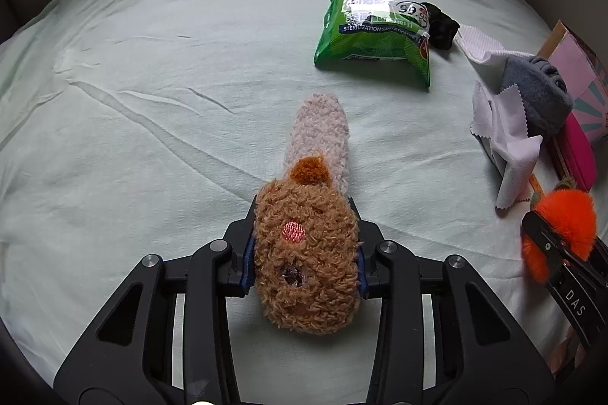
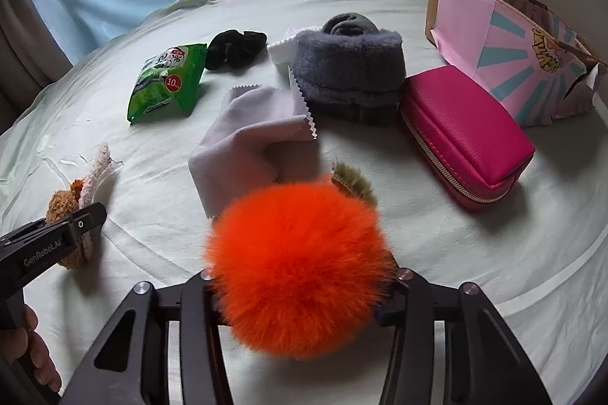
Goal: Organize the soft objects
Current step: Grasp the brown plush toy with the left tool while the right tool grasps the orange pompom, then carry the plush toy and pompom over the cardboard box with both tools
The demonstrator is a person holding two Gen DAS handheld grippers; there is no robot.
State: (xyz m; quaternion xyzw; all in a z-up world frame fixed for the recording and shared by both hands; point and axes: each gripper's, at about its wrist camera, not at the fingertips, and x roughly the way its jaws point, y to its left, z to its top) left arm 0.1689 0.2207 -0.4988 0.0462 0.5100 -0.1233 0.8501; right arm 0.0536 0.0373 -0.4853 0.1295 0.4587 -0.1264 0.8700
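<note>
Left claw (image 1: pixel 306 253) clamped on brown fuzzy sock (image 1: pixel 307 253), right claw (image 2: pixel 300 287) clamped on orange pom-pom (image 2: pixel 296 264), above the bed (image 1: pixel 152 138).

Open bed sheet (image 1: pixel 133 108) across the whole left side, passable. Crowded on the right: green wipes pack (image 1: pixel 374 38) with black scrunchie (image 1: pixel 440 24) touching it, then white cloth (image 1: pixel 505 138), grey fleece roll (image 1: pixel 539 93), pink pouch (image 2: pixel 463 135) and paper bag (image 2: pixel 513 55), packed close together.
</note>
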